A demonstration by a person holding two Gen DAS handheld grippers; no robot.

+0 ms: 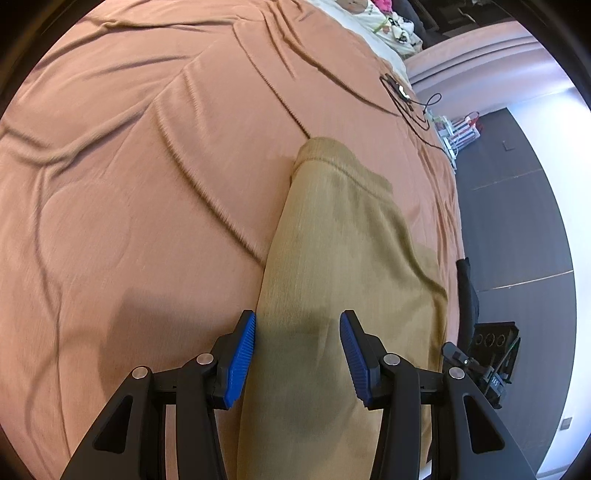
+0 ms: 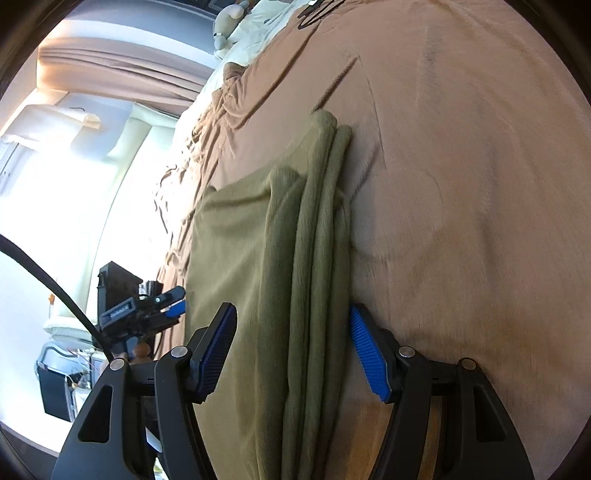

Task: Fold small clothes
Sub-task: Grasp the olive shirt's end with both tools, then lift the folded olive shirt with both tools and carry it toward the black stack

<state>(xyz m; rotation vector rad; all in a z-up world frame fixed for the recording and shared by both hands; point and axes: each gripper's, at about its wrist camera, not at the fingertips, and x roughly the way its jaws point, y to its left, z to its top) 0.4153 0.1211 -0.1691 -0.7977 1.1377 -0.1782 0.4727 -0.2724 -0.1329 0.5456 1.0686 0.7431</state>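
Observation:
An olive-tan garment point(image 1: 343, 240) lies folded lengthwise on the salmon-brown bedspread point(image 1: 129, 166), close to the bed's edge. My left gripper point(image 1: 298, 318) hovers over its near part, open, blue pads apart, the left pad at the cloth's left fold. In the right wrist view the same garment point(image 2: 240, 258) shows several stacked folded edges along its right side. My right gripper point(image 2: 292, 309) is open and straddles those edges without pressing them. Each gripper shows in the other's view: the right gripper point(image 1: 465, 360) and the left gripper point(image 2: 162, 299), both at the bed's edge.
A small device with black cables point(image 1: 400, 92) lies on the bedspread further up. Pale pillows and soft toys point(image 2: 236, 22) sit at the head of the bed. Dark floor point(image 1: 517, 221) runs beside the bed; a black cable point(image 2: 48, 280) and a black bin point(image 2: 55, 391) are nearby.

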